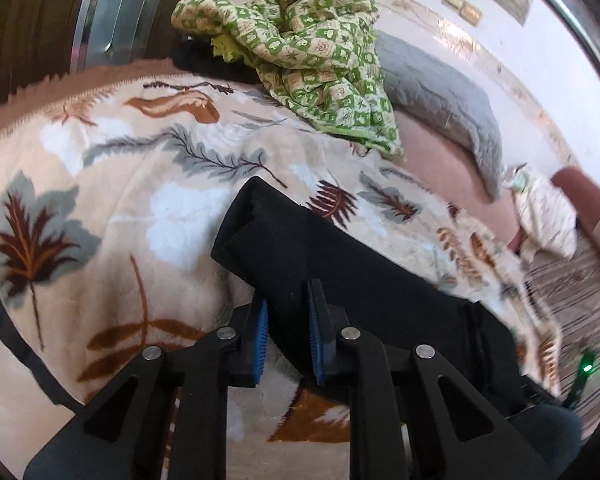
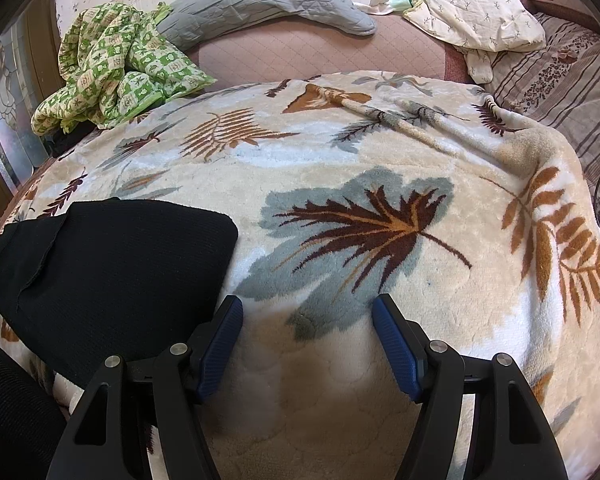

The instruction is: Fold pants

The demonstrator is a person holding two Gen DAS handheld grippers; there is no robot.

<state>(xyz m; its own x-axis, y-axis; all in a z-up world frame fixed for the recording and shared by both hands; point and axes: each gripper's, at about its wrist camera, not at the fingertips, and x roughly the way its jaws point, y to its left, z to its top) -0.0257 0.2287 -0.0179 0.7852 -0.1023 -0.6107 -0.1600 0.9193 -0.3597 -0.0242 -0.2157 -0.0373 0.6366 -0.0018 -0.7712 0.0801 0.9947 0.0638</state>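
Observation:
The black pants (image 1: 300, 240) lie on a cream leaf-print blanket (image 1: 100, 200), a folded end pointing away from me. My left gripper (image 1: 287, 294) is shut on them: both blue pads press a ridge of the black cloth, which runs on to the right behind the fingers. In the right wrist view the pants (image 2: 112, 264) fill the lower left, with their rounded edge just left of my right gripper (image 2: 307, 300). That gripper stands open above the blanket (image 2: 340, 160), nothing between its pads.
A crumpled green checked quilt (image 2: 116, 64) sits at the bed's far left. A grey quilted cover (image 2: 268, 0) and a white printed cloth (image 2: 480, 16) lie along the back. A striped sheet (image 2: 560, 88) borders the blanket on the right.

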